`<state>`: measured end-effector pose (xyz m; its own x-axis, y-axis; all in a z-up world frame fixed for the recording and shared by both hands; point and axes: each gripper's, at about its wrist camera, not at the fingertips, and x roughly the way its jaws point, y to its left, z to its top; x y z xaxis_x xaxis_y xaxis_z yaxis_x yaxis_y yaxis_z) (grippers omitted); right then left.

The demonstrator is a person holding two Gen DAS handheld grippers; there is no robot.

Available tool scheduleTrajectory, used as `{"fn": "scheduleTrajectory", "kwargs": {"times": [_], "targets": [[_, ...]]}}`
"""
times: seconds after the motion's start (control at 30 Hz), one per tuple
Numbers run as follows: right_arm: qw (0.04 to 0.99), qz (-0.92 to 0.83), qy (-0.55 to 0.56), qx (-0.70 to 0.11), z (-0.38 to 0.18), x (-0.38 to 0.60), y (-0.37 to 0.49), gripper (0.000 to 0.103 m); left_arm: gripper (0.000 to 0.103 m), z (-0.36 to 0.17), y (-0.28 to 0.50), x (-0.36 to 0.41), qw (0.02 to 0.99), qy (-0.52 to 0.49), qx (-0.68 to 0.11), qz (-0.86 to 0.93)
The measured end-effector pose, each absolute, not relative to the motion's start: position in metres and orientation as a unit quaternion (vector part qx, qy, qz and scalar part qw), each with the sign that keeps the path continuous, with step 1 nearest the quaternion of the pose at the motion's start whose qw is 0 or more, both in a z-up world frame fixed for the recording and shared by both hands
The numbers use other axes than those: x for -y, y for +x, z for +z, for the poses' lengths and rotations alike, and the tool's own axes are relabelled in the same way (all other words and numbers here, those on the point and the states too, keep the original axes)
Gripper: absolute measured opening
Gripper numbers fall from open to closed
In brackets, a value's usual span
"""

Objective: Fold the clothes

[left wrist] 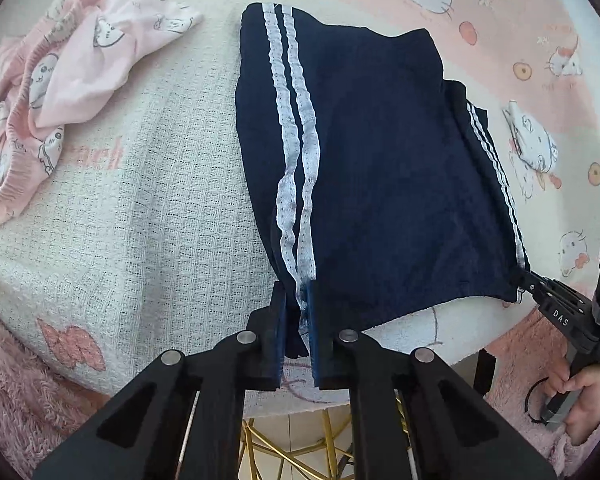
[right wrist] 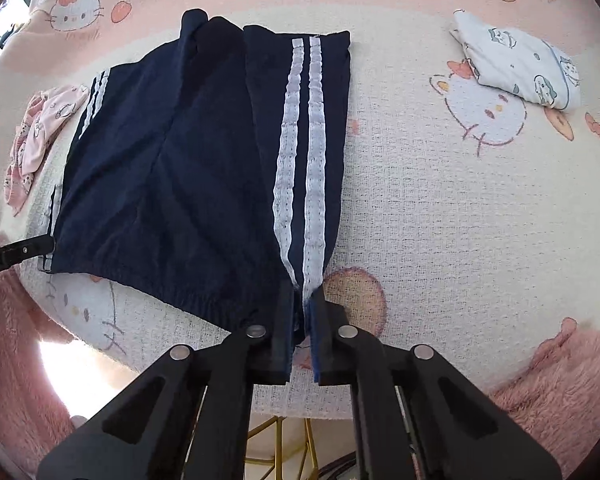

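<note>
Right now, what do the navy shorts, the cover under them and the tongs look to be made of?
Navy shorts: soft matte knit, probably sports jersey; limp, with puckered white stripes sewn down the sides.
Cover: cream waffle-weave cotton by its gridded texture, printed with pink cartoons.
Left tongs and right tongs: black rigid plastic, seemingly, with round metal pins; both clamp the waistband.

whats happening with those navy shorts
A person holds a gripper in each hand and is folding the navy shorts on a towel-covered table. The left gripper is clamped on one waistband corner at the white stripes, and the right gripper is clamped on the other corner. The shorts lie flat, with no fold made yet. A crumpled pink garment lies to one side and a folded white garment to the other.
</note>
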<state>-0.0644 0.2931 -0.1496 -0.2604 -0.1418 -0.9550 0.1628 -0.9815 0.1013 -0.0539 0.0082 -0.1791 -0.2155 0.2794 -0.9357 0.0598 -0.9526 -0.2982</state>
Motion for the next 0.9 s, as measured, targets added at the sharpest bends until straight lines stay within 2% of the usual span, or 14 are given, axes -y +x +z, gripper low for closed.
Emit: {"fn": "scheduleTrajectory", "kwargs": {"times": [0.13,0.3,0.4,0.53,0.63,0.77,0.9], "targets": [[0.107,-0.8,0.59,0.02,-0.126,-0.3,-0.056,0.004,0.009,-0.166,-0.05,0.002,0.08,-0.615,0.136,0.773],[0.114,-0.788,0.605,0.03,-0.128,-0.309,-0.064,0.007,0.01,-0.183,-0.047,-0.004,0.066,-0.646,0.138,0.748],[0.107,-0.783,0.611,0.038,-0.141,-0.317,-0.074,0.008,0.015,-0.178,-0.046,-0.006,0.065,-0.644,0.138,0.75],[0.099,-0.805,0.583,0.056,-0.117,-0.346,-0.062,0.022,0.023,-0.165,-0.044,0.016,0.068,-0.629,0.141,0.762],[0.107,-0.809,0.574,0.067,-0.099,-0.351,-0.071,0.023,0.029,-0.157,-0.062,0.038,0.071,-0.618,0.129,0.772],[0.123,-0.816,0.561,0.064,-0.075,-0.343,-0.093,0.028,0.029,-0.154,-0.102,0.054,0.063,-0.605,0.096,0.788],[0.146,-0.83,0.538,0.016,-0.069,-0.296,-0.132,0.032,0.029,-0.164,-0.151,0.063,0.057,-0.59,0.107,0.798]]}}
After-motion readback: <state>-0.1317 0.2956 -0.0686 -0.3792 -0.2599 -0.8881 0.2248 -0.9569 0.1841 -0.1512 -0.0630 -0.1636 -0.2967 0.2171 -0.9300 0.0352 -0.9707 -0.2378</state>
